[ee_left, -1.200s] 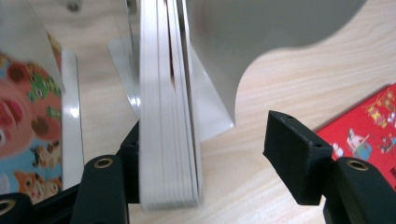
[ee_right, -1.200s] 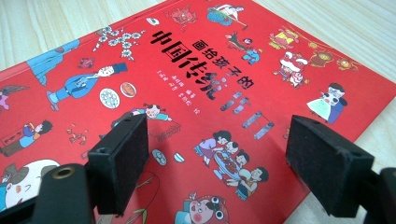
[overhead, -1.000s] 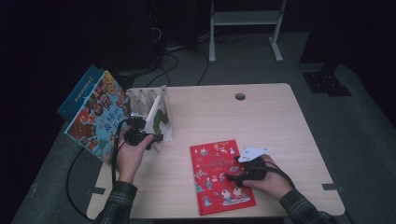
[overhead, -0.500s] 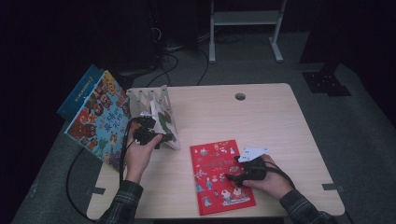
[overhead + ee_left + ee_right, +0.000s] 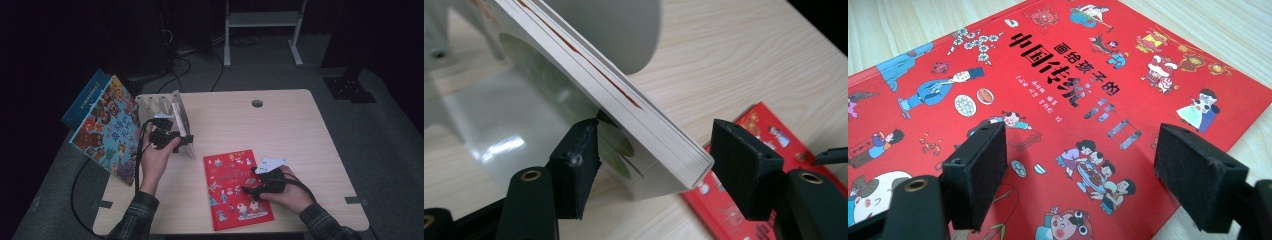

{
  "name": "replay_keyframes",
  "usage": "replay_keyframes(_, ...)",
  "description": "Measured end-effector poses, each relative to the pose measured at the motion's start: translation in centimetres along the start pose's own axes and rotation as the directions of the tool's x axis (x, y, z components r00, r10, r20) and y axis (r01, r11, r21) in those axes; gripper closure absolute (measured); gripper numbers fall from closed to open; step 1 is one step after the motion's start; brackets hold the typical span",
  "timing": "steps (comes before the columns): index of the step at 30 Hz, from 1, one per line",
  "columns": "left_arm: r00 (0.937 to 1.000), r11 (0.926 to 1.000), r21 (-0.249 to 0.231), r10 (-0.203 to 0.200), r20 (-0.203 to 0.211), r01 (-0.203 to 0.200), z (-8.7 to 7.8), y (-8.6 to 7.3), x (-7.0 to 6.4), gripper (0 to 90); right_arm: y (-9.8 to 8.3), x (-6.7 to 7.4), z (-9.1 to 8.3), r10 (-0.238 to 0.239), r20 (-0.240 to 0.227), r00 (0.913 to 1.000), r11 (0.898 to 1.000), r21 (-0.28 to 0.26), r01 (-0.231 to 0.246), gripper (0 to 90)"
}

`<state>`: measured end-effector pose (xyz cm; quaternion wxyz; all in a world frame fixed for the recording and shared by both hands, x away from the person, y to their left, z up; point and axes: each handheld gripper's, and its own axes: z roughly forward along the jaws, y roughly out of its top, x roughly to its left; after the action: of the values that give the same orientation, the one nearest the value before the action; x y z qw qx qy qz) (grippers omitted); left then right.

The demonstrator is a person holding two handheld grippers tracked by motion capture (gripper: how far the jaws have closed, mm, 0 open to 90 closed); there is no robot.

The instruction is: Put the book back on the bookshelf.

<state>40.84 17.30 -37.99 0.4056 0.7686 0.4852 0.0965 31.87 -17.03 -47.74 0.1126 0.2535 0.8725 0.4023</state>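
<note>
A thick white-edged book (image 5: 181, 119) leans to the right in a wooden rack (image 5: 152, 105) at the table's left. My left gripper (image 5: 179, 141) is at the book's near lower corner. In the left gripper view the book's (image 5: 624, 100) corner lies between the open jaws of the left gripper (image 5: 656, 160). One pad sits by the cover and a small gap shows at the other. A red picture book (image 5: 235, 187) lies flat at the front. My right gripper (image 5: 248, 190) hovers open just over its right side, and the right gripper view shows the right gripper (image 5: 1080, 155) above the red cover (image 5: 1048, 85).
Two large colourful picture books (image 5: 107, 127) lean against the table's left edge, beside the rack. The wooden table (image 5: 285, 130) has a cable hole (image 5: 257, 103) near its back edge. A black cable (image 5: 75, 190) trails from the left hand off the table's left side.
My left hand has moved right along the rack's front. The book in the rack has tipped from near upright to leaning right. The right hand has kept still.
</note>
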Motion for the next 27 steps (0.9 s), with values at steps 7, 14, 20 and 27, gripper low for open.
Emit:
replay_keyframes(7,0.9998,0.9996,0.019,0.018,0.002,-0.018,1.0,0.0,-0.4,35.1,0.0,0.0,0.0,0.002,0.001,1.0000,1.000,-0.001,-0.002,20.4)
replay_keyframes(14,0.9996,0.9995,0.020,0.026,-0.007,-0.026,0.6,-0.4,0.0,35.1,0.0,0.0,0.0,0.002,0.001,1.0000,1.000,-0.001,-0.002,20.4)
replay_keyframes(20,0.9995,0.9993,0.019,0.032,-0.004,-0.032,0.6,-0.6,-0.1,33.6,0.0,0.0,0.0,0.003,0.001,1.0000,1.000,0.000,-0.003,20.5)
replay_keyframes(27,0.9984,0.9984,0.021,0.053,-0.020,-0.052,-0.8,-1.2,-0.1,32.4,0.0,0.0,0.0,0.000,0.001,1.0000,1.000,-0.002,0.000,20.5)
